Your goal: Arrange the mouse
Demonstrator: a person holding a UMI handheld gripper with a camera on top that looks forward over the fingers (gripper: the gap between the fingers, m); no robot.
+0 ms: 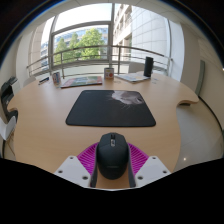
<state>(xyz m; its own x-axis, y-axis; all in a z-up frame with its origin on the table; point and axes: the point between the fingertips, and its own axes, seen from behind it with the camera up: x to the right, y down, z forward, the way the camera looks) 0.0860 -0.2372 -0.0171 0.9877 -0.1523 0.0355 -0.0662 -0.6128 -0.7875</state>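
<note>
At the bottom centre of the frame, the gripper (112, 165) has its two fingers spread in a V, their magenta pads (88, 155) facing inward. A black computer mouse (111, 154) sits between the fingers, its flanks against the pads on both sides, so the gripper appears closed on it. The mouse lies low over the light wooden table (45, 125), its nose pointing up the frame. Just beyond it, in the middle of the frame, lies a dark mouse mat (112, 107) with a pale patch on its upper right. Farther off, toward the top, small items line the far table edge before a railing (90, 50) and large windows. The holding hand is out of view.
</note>
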